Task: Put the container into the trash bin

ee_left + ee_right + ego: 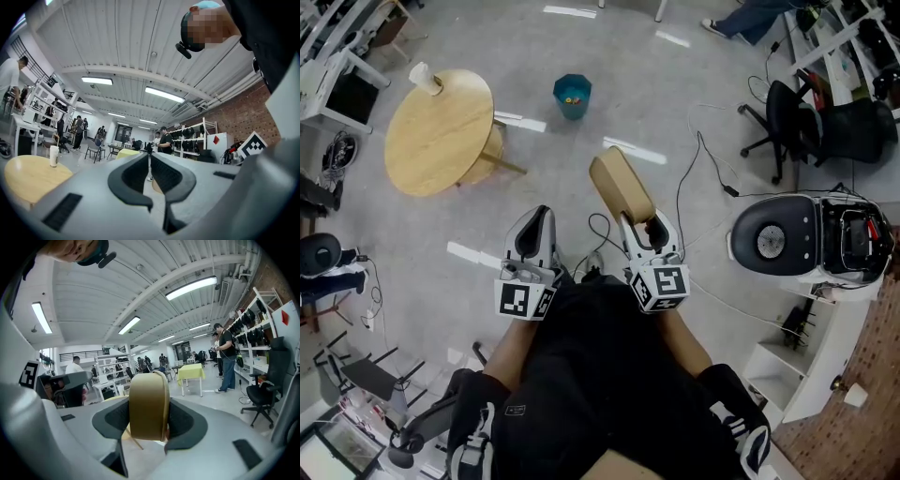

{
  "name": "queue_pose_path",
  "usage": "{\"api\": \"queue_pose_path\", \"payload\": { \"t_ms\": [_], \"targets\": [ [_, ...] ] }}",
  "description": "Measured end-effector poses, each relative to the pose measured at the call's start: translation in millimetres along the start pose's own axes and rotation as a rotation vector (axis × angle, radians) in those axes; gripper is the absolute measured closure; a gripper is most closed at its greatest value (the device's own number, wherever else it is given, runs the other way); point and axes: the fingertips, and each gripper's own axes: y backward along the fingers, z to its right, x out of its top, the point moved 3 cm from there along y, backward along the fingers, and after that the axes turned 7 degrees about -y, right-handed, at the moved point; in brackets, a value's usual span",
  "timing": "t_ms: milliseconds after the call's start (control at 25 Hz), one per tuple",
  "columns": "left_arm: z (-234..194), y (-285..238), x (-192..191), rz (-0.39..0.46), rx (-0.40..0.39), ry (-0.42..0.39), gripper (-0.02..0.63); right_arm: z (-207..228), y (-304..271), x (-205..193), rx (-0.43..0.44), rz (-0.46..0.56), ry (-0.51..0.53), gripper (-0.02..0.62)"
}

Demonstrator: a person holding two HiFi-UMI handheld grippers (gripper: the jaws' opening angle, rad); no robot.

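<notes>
Seen from above, the right gripper (639, 228) is clamped on a tan, rounded paper container (619, 185), held out over the grey floor in front of the seated person. The left gripper (536, 223) has its jaws pressed together with nothing between them. A small teal trash bin (572, 97) stands well ahead on the floor, near a round wooden table (441, 136) that bears a paper cup (425, 78).

I read the container (621, 187) as matt tan paper pulp, the right hand-held gripper (149, 414) as smooth grey plastic with black rubbery pads (186, 420), the tabletop (441, 141) as pale wood.
</notes>
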Motion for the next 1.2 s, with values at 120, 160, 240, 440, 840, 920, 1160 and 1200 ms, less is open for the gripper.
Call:
{"api": "queue_pose_path", "payload": {
  "t_ms": [120, 160, 240, 440, 840, 920, 1160, 1200],
  "targets": [
    [6, -3, -5, -0.005, 0.015, -0.009, 0.582, 6, -5, -1, 0.032, -0.005, 0.013, 0.359],
    [7, -4, -6, -0.008, 0.018, -0.009, 0.583, 8, -8, -1, 0.038, -0.007, 0.016, 0.359],
    [7, -6, -10, -0.021, 0.020, -0.006, 0.583, 13, -13, -1, 0.043, -0.012, 0.016, 0.359],
    [-10, -20, -20, -0.036, 0.041, -0.004, 0.584, 23, -39, -2, 0.040, -0.024, 0.002, 0.359],
    [-80, -105, -40, -0.049, 0.043, 0.018, 0.584, 39, -138, 11, 0.011, -0.060, 0.005, 0.359],
    [-99, -129, -41, -0.042, 0.041, 0.023, 0.584, 43, -166, 19, 0.006, -0.073, 0.008, 0.359],
    [-167, -205, -43, -0.051, 0.040, 0.027, 0.584, 50, -263, 43, -0.006, -0.103, 0.008, 0.359],
    [-178, -216, -42, -0.049, 0.039, 0.029, 0.584, 51, -280, 46, -0.008, -0.109, 0.009, 0.359]
  ]
}}
